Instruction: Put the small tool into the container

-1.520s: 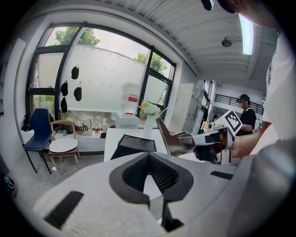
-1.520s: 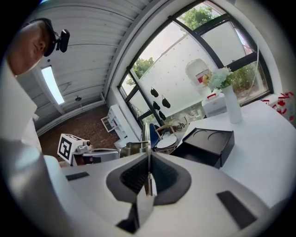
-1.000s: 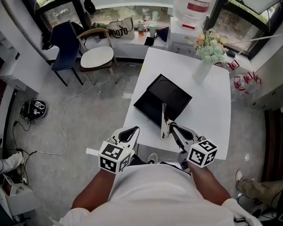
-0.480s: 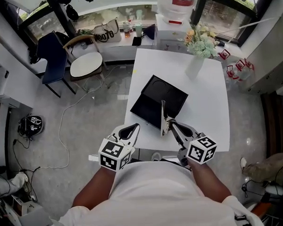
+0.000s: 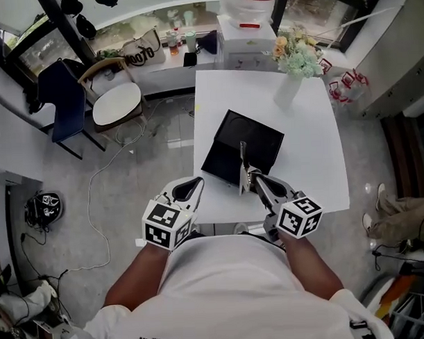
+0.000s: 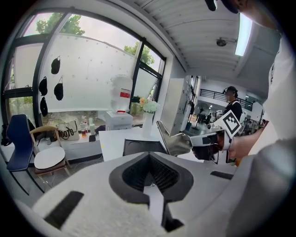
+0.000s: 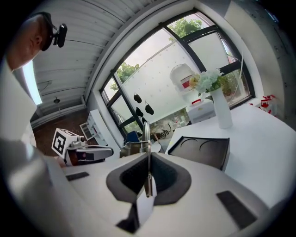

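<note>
The left claw [image 5: 196, 182] is closed with nothing between its jaws. It hangs off the tabletop's [image 5: 315, 155] near-left corner, over the floor. To its right, a black tray [image 5: 256, 139] lies on the tabletop at an angle, near the left edge, with two round hollows in its floor.

Just right of the tray's near corner is the tool [image 5: 243, 172], a thin metal scoop. It is held up off the tabletop with its blade pointing away from the person, over the tray's near edge in the head view. It is not in the tray.

The right claw [image 5: 254, 179] is closed tight on the tool's handle end, and its own view shows the blade [image 7: 146, 134] edge-on, rising from between the jaws. At the far right of the tabletop stands a white vase [image 5: 288, 90] of flowers.
</note>
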{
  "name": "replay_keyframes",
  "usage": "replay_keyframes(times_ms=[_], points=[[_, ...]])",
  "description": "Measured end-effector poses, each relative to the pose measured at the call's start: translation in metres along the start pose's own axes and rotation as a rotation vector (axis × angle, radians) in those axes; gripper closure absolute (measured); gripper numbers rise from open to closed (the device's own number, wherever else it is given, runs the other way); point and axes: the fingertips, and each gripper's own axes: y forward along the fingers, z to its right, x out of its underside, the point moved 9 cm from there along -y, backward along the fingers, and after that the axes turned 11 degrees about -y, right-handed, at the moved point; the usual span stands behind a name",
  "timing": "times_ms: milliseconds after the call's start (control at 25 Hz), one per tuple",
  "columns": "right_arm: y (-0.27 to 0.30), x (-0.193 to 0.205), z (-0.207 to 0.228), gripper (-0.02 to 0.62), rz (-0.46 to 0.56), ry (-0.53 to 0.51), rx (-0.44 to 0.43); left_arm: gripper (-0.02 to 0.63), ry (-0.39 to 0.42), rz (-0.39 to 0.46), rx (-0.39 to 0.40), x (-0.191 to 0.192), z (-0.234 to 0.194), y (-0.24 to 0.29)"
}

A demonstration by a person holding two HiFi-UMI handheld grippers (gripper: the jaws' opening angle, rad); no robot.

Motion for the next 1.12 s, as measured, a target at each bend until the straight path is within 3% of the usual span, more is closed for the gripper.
replay_keyframes(times_ms=[280,480,800,1120], points=[[0.004,0.005,-0.012,0.584,0.010,-0.026,0.088,0.597,0.028,-0.031,0.062,-0.001,-0.017,0.000],[0.008,0.008,-0.014,0.584,-0.041,-0.156,0.148,0.597,0.043,-0.045,0.103,-0.004,-0.021,0.001],[0.036,0.024,0.008,0.584,-0.271,-0.363,0.227,0.597,0.011,-0.071,0.125,-0.002,-0.029,-0.005],[0.083,0.031,0.019,0.584,-0.511,-0.726,0.195,0.597,-0.010,-0.053,0.096,0.004,-0.034,-0.014]])
